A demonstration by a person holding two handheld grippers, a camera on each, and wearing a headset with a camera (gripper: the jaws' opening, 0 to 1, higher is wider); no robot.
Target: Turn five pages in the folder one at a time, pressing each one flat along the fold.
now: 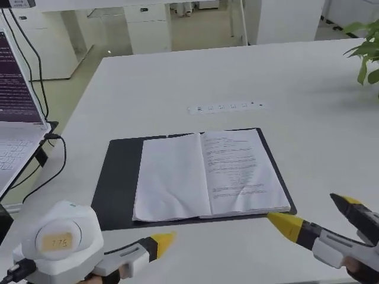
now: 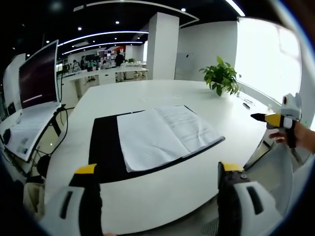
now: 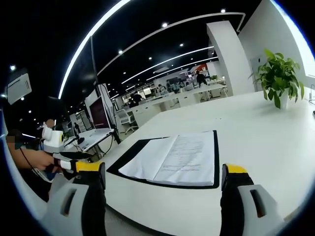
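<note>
The folder lies open on the white table, its black cover (image 1: 117,184) showing at the left. A blank white page (image 1: 172,177) is on the left of the fold and a printed page (image 1: 237,168) on the right, both lying flat. My left gripper (image 1: 159,244) hovers in front of the folder's near left corner, apart from it. In its own view the yellow-tipped jaws stand wide open (image 2: 157,169) and hold nothing, facing the folder (image 2: 162,135). My right gripper (image 1: 315,213) is open just off the folder's near right corner; its view (image 3: 162,168) looks across the folder (image 3: 172,157).
An open laptop (image 1: 15,118) with a black cable (image 1: 52,171) sits at the left edge. A flush power strip (image 1: 225,107) lies beyond the folder. A potted plant (image 1: 367,53) stands at the far right. The table's near edge runs under both grippers.
</note>
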